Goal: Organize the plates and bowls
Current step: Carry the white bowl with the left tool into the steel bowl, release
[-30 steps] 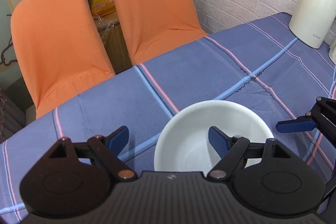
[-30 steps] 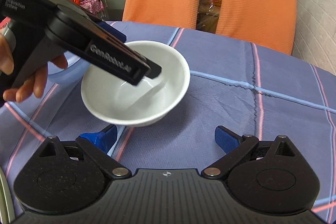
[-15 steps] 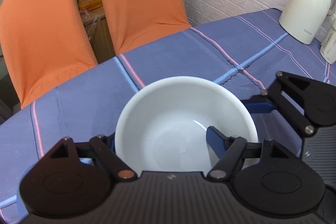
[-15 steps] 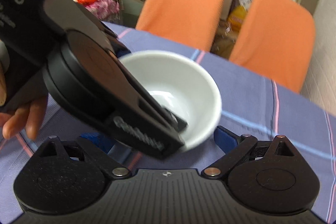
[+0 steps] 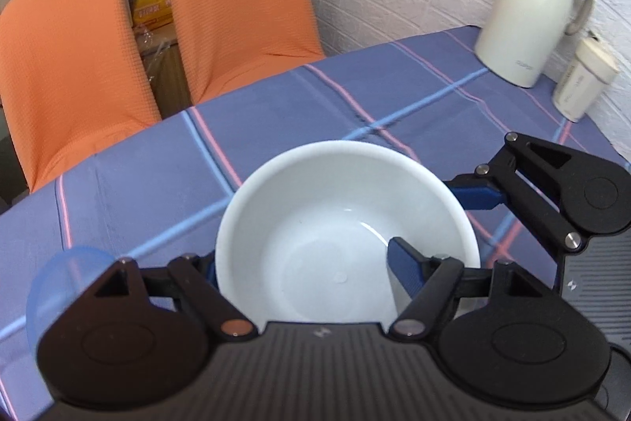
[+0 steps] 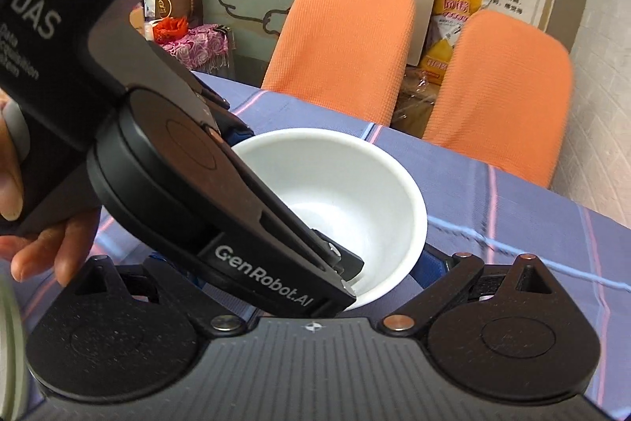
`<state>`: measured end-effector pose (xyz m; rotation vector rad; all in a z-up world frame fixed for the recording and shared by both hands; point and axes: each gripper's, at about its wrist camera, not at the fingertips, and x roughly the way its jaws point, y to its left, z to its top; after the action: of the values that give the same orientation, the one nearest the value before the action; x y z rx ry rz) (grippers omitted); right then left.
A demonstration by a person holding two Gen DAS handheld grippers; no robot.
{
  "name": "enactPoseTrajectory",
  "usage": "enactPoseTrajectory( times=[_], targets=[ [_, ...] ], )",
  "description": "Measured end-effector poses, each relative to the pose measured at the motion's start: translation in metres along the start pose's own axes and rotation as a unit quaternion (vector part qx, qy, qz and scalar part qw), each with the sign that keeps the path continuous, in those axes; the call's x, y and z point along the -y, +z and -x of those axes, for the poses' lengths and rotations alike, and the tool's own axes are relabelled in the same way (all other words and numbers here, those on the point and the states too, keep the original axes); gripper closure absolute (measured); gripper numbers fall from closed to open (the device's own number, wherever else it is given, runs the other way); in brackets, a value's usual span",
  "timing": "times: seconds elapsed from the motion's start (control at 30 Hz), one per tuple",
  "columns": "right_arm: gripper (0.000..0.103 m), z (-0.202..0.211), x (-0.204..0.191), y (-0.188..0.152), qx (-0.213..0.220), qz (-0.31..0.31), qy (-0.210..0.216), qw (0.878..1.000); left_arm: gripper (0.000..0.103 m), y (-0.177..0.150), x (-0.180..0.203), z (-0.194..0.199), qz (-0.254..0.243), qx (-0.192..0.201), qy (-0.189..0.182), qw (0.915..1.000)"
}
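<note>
**White bowl lifted between two grippers over a checked tablecloth**

A white bowl [image 5: 339, 235] sits in the left gripper [image 5: 303, 263], held above a round table [image 5: 276, 113] covered in a blue cloth with pink and pale-blue lines. One blue finger [image 5: 406, 263] reaches down inside the bowl against its wall, while the other is mostly hidden behind the outside of the rim on the opposite side; the jaws are drawn in on the bowl's wall, holding it tilted slightly toward the camera.

The right gripper [image 6: 315, 279] stands wide open just beside the bowl. In the left wrist view one of its blue fingers [image 5: 473, 193] lies at the bowl's outer rim on the right; whether it touches cannot be told. In the right wrist view the bowl hangs between its spread fingers, partly covered by the black body of the left gripper, which a hand [image 6: 51, 243] grips at the picture's left edge.

A pale blue bowl [image 5: 59, 279] shows at the lower left of the left wrist view, half hidden. Two orange chairs [image 5: 236, 2] stand behind the table, and a cream jug [image 5: 528, 10] and a small cream container [image 5: 583, 81] sit near the brick wall.
</note>
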<state>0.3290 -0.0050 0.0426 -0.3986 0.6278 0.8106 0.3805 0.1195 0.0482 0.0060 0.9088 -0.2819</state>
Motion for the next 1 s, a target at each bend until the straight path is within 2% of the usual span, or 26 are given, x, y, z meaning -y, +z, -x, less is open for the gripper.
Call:
enactPoseTrajectory(
  times=[0.23, 0.43, 0.67, 0.83, 1.0],
  targets=[
    [0.015, 0.086, -0.018, -0.037, 0.004, -0.006, -0.026, 1.000, 0.027, -0.042, 0.077, 0.050, -0.023, 0.020, -0.028, 0.9992],
    [0.015, 0.136, -0.037, -0.079, -0.001, -0.027, -0.042, 0.999, 0.027, -0.084, 0.127, 0.068, -0.027, 0.016, -0.064, 0.9975],
    [0.015, 0.143, -0.045, -0.112, -0.013, -0.043, -0.029, 0.999, 0.027, -0.127, 0.152, 0.065, -0.033, -0.001, -0.055, 0.9979],
    [0.017, 0.136, -0.041, -0.119, -0.017, -0.048, -0.025, 0.998, 0.026, -0.136, 0.158, 0.059, -0.050, 0.003, -0.030, 0.9983],
    [0.017, 0.144, -0.040, -0.130, -0.022, -0.045, -0.039, 0.998, 0.023, -0.137, 0.152, 0.064, -0.046, 0.002, -0.025, 0.9986]
  ],
)
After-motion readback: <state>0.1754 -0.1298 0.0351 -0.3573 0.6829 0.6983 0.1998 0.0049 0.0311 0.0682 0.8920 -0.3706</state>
